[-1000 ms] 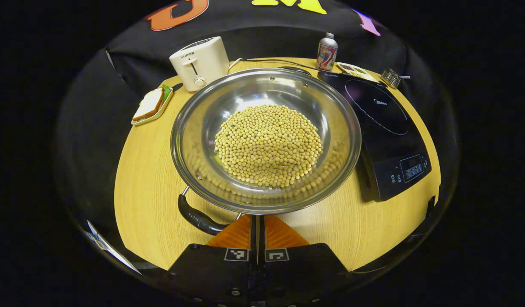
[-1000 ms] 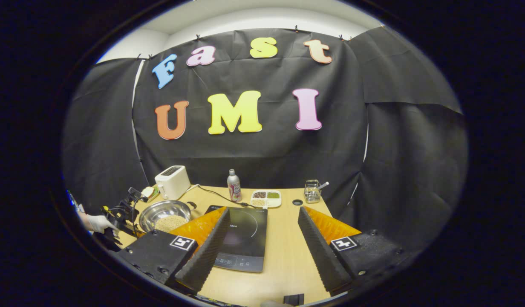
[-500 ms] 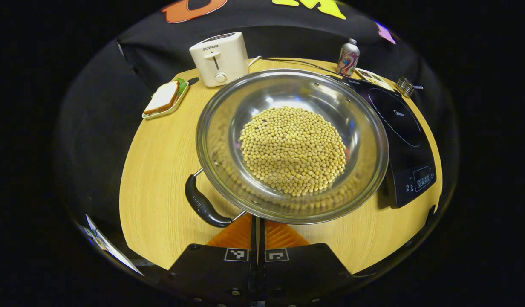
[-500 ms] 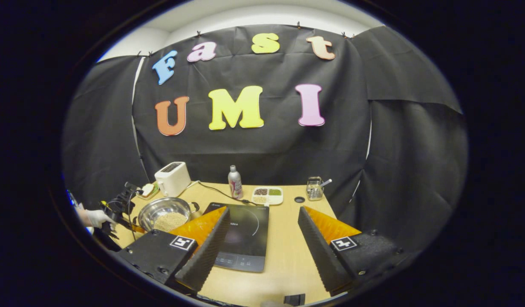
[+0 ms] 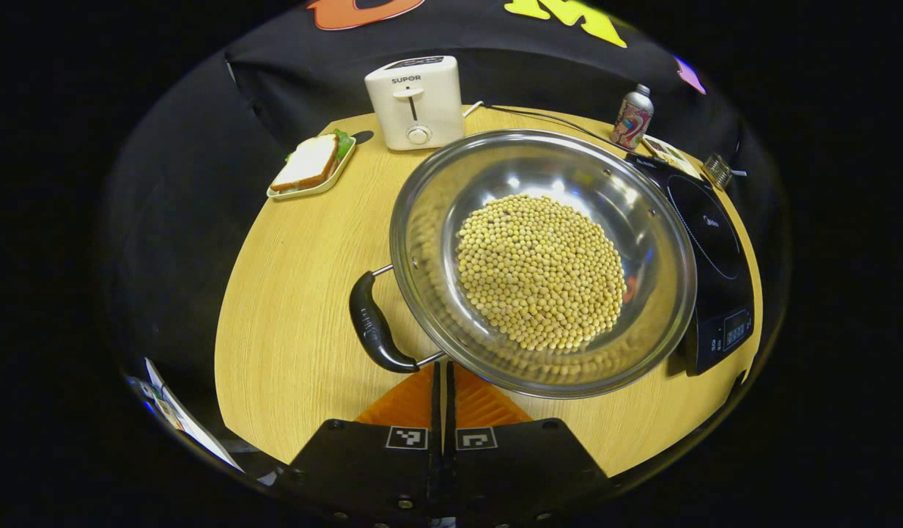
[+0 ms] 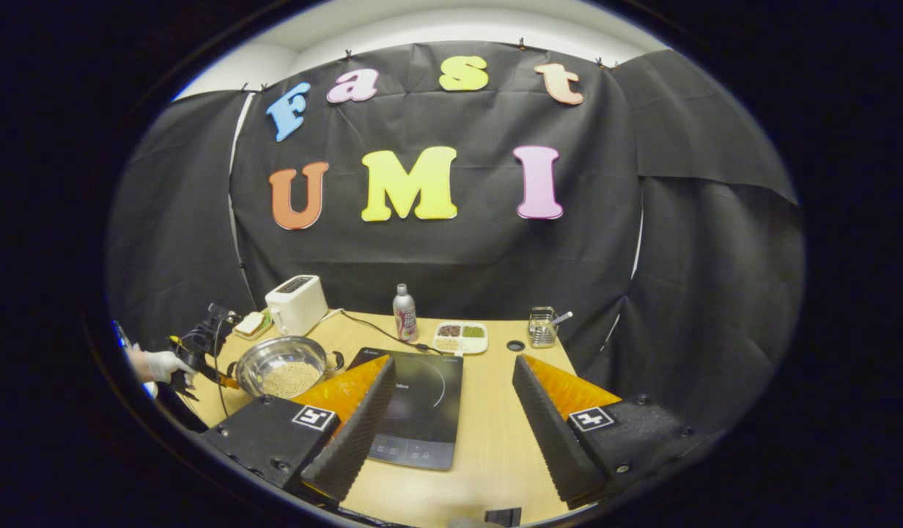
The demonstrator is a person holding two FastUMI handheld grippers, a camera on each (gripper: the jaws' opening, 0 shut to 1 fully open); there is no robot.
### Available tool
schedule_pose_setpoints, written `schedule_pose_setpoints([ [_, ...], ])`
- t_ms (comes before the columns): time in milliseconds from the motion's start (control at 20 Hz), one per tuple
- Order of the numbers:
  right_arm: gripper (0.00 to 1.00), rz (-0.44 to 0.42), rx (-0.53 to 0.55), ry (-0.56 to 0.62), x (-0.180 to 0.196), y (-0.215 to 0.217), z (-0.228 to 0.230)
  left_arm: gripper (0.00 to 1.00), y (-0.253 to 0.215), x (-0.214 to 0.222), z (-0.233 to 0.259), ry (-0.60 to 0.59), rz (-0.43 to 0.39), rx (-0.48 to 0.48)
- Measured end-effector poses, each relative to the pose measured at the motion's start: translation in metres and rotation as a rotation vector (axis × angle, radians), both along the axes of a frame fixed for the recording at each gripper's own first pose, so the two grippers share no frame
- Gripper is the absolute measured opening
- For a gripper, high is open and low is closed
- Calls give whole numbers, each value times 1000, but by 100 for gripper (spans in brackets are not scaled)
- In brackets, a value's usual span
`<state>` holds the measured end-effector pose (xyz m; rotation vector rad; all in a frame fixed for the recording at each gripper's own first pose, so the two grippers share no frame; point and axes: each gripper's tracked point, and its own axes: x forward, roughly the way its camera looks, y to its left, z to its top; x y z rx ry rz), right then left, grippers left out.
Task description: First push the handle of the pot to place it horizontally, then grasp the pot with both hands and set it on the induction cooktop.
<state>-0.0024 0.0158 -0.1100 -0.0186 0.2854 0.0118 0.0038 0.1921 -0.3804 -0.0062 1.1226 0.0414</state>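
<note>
The round wooden table carries the wide shiny steel pot heaped with yellow beans, just beside the black glass induction cooktop at its 3 o'clock, not yet on it. The pot's black handle sits at 8 o'clock, so the pushing step looks underway. The left gripper, fingers together, touches it. The right gripper hangs apart, empty.

Wood table w/ pot, cooktop, toaster, sandwich tray, can.
</note>
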Motion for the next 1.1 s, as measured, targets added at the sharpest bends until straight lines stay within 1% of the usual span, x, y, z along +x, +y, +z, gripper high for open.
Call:
schedule_pose_setpoints([
  [200, 100, -3, 0, 5, 0, 1, -1, 0, 14, 8, 0, -3, 43, -16],
  [700, 100, -17, -1, 31, -2, 8, -5, 0, 37, 33, 0, -15, 99, -34],
  [1100, 100, -14, -25, 59, -7, 17, -10, 0, 52, 52, -2, -23, 103, -36],
])
